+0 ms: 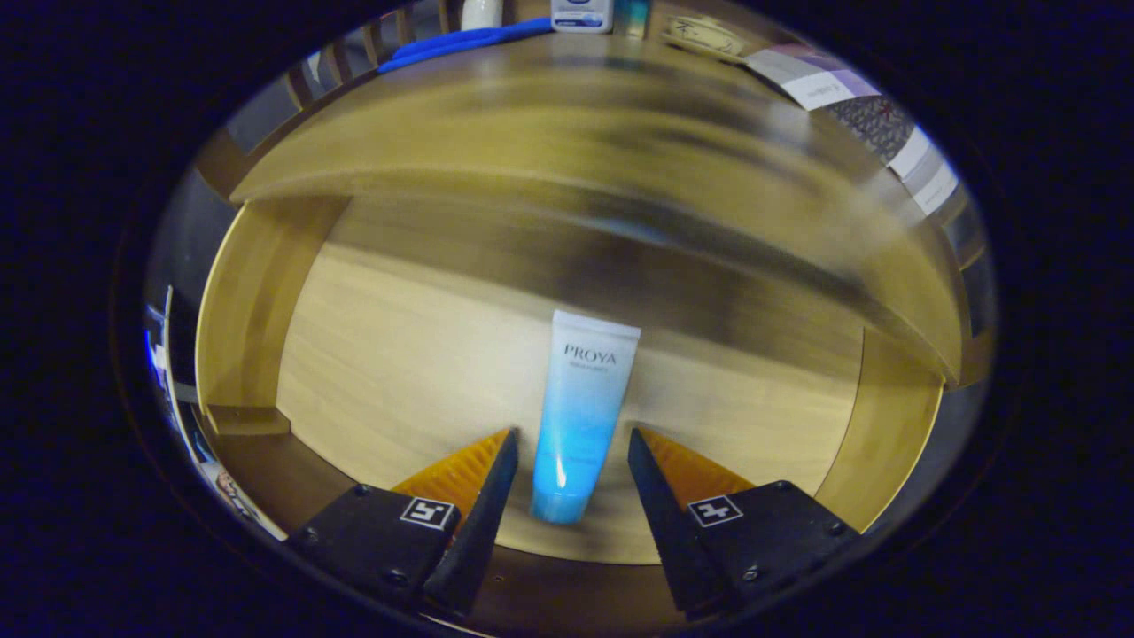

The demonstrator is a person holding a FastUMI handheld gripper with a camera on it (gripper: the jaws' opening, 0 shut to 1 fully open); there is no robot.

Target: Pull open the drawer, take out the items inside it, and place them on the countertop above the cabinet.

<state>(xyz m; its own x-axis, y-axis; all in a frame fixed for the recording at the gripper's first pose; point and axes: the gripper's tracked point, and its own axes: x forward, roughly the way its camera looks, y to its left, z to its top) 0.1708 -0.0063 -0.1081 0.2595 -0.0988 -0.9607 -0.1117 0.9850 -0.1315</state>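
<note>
Here the wooden surface (pixel 567 115) on top of the cabinet is far off and blurry. Below it the drawer (pixel 248 301) is pulled open, with a pale wood floor. A white and blue tube (pixel 580 408) lies flat in it, cap end near. The fingers (pixel 573 443) are wide apart, one on each side of the tube, not touching it.

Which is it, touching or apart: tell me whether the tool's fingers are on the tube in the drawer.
Apart. The gripper view shows the tool open, with drawer floor visible between each finger and the tube lying between them.
</note>
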